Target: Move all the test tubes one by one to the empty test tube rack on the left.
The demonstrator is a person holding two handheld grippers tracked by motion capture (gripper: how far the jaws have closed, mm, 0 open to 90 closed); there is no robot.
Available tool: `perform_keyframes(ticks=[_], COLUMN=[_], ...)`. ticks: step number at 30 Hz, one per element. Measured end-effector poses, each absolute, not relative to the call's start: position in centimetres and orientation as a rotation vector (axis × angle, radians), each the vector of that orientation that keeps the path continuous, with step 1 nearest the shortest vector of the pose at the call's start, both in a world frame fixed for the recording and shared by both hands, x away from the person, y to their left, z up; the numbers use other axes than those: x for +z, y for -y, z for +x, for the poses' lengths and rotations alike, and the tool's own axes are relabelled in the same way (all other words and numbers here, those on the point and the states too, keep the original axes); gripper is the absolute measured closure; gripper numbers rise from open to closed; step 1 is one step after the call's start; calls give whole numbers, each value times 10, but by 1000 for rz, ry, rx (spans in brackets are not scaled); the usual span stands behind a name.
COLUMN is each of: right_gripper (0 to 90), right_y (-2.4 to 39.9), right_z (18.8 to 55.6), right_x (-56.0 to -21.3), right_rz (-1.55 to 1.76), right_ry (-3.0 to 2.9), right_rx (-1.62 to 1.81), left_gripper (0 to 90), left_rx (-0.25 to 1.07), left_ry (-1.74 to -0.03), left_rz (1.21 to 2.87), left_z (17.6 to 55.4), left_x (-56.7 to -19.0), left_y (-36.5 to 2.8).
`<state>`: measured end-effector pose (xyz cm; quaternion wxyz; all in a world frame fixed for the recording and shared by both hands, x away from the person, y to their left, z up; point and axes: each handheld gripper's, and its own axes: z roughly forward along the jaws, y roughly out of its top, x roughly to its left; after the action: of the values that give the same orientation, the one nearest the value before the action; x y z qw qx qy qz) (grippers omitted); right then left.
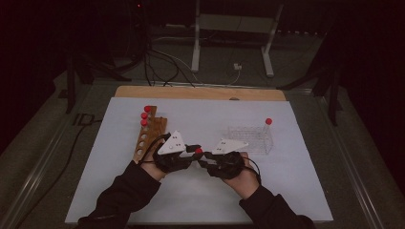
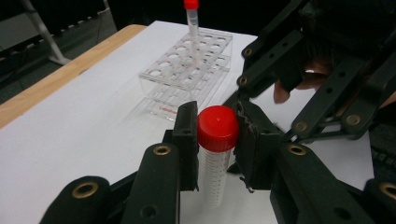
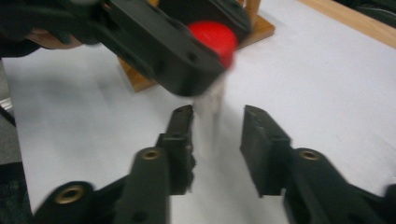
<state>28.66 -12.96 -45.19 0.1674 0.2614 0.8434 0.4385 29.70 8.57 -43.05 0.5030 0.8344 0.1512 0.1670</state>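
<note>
We hold the red-capped tube upright above the desk, clenched in the left claw just below its cap. The right claw is released, jaws apart either side of the tube's lower body. The tube's long axis runs vertical, suiting a likely handover.

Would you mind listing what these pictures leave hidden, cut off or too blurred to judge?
- High view: the held tube shows just its red cap; both grippers cover its body.
- Right gripper view: the tube body is blurred, and the left gripper covers part of its cap, so its markings are unreadable.
- Left gripper view: the tube's lower end sits behind the jaws.
- High view: the wooden rack holes are too dim and small to count.
</note>
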Motion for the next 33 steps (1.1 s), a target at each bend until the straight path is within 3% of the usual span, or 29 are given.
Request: perform_keyframes(ticks=[8, 17, 22, 33], right_gripper=[452, 152, 31, 0], right_y=[146, 157, 161, 170], right_z=[286, 284, 285, 284], right_x=[-447, -440, -438, -435], right_rz=[800, 824, 851, 848], right_ry=[-2320, -2275, -2265, -2265], right_rx=[1275, 1310, 1316, 1365], left_gripper=[721, 721, 721, 721], left_rx=[440, 483, 518, 592], left_ry=[-393, -431, -454, -543], left_rz=[2004, 1967, 1952, 1903], left_z=[298, 298, 299, 301], left_x=[-419, -398, -390, -378], left_y=[-100, -121, -134, -170])
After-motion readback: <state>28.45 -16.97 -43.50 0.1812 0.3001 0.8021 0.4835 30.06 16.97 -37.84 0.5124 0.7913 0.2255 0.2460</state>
